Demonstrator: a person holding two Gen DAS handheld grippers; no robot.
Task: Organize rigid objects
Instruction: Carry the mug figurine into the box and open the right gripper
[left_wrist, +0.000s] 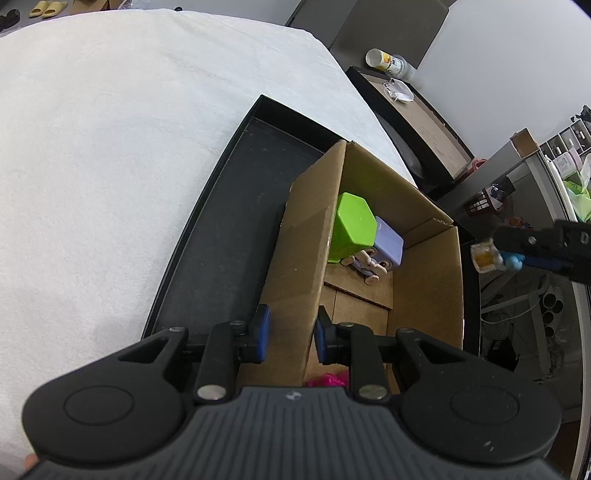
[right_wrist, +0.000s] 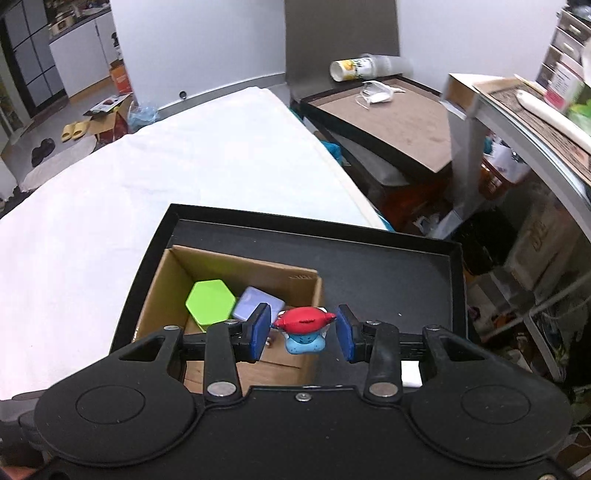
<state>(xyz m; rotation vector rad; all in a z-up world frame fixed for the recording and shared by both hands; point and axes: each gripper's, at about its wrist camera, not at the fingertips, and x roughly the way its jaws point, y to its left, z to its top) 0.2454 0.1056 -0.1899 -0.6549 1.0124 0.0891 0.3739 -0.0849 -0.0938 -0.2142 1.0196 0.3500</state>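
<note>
A brown cardboard box (left_wrist: 295, 236) stands in a shallow black tray (left_wrist: 221, 221) on a white-covered table. Inside lie a green hexagonal block (left_wrist: 354, 225), a lilac block (left_wrist: 388, 243), a small figure (left_wrist: 369, 267) and something pink (left_wrist: 328, 380). My left gripper (left_wrist: 290, 336) is shut on the box's near-left wall. My right gripper (right_wrist: 303, 332) holds a small toy figure (right_wrist: 303, 328) with a red top and blue base above the box's right edge (right_wrist: 314, 291); its pads touch the red top's tips. The toy also shows in the left wrist view (left_wrist: 491, 256).
A low brown side table (right_wrist: 391, 118) with a lying bottle (right_wrist: 354, 68) and a face mask (right_wrist: 376, 94) stands beyond the tray. Shelving with clutter (right_wrist: 535, 122) is on the right. A small white object (right_wrist: 410, 373) lies in the tray under my right gripper.
</note>
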